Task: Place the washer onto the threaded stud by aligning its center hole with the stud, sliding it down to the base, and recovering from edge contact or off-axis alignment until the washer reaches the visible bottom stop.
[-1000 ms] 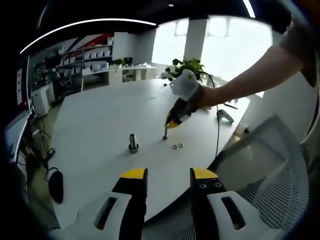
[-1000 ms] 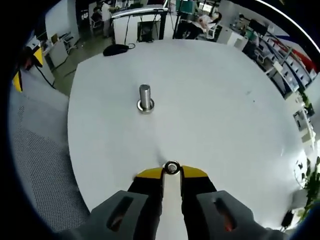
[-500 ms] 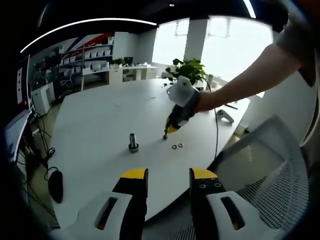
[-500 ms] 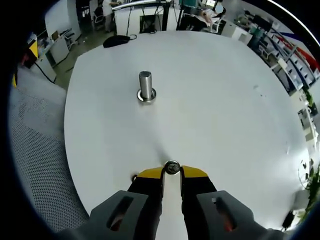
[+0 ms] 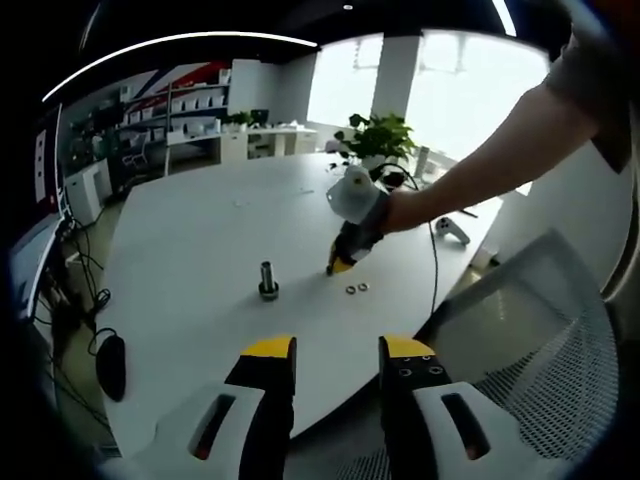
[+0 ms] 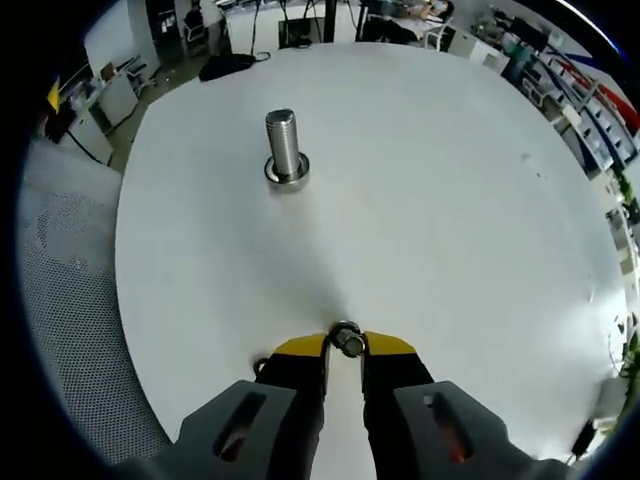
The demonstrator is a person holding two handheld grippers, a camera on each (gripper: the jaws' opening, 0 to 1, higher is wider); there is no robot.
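The white counter stretches wide and bare around my work, its curved near edge meeting a mesh chair. My left hand-held gripper hangs released off that edge. My right hand-held gripper is clenched on the washer at its tips, well short of the upright threaded stud. Two spare washers lie beside it.
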